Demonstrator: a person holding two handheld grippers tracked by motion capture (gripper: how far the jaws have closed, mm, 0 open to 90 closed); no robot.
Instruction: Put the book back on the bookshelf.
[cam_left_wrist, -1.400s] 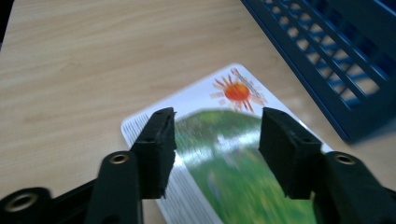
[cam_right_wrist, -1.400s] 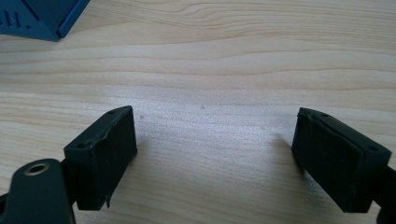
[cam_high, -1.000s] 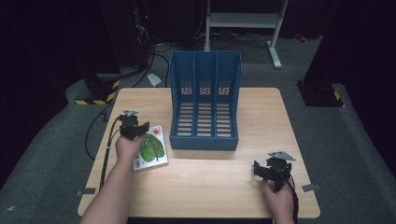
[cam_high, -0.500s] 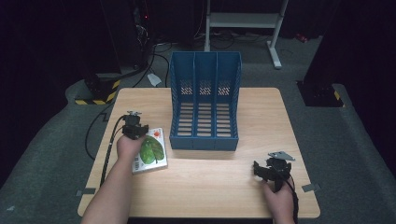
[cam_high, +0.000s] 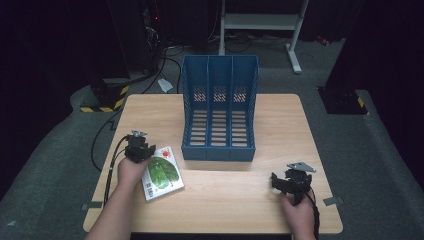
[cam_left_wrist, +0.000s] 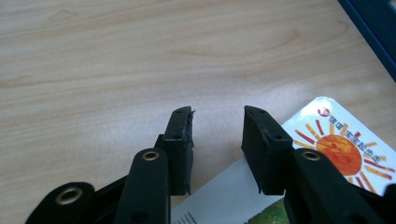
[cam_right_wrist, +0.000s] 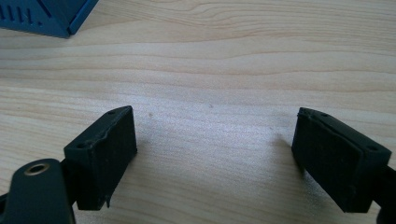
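Note:
A thin book (cam_high: 162, 172) with a green leaf and an orange sun on its cover lies flat at the left of the wooden table (cam_high: 280, 120). My left gripper (cam_high: 137, 147) hovers over the book's far left corner. In the left gripper view its jaws (cam_left_wrist: 217, 114) have just been closing and stand narrowly apart; bare wood and a strip of the white book (cam_left_wrist: 345, 149) edge show in the gap, and nothing is pressed. At the near right, my right gripper (cam_high: 290, 181) stands wide open over bare wood (cam_right_wrist: 215, 135).
A blue three-slot file rack (cam_high: 220, 107) stands at the middle back of the table, open toward me; its corner shows in both gripper views (cam_left_wrist: 373, 28) (cam_right_wrist: 46, 14). A cable (cam_high: 107, 165) trails off the table's left edge. Dark floor surrounds the table.
My left hand and its gripper have drawn a little toward the near edge, along the book's left side. The right hand has kept still.

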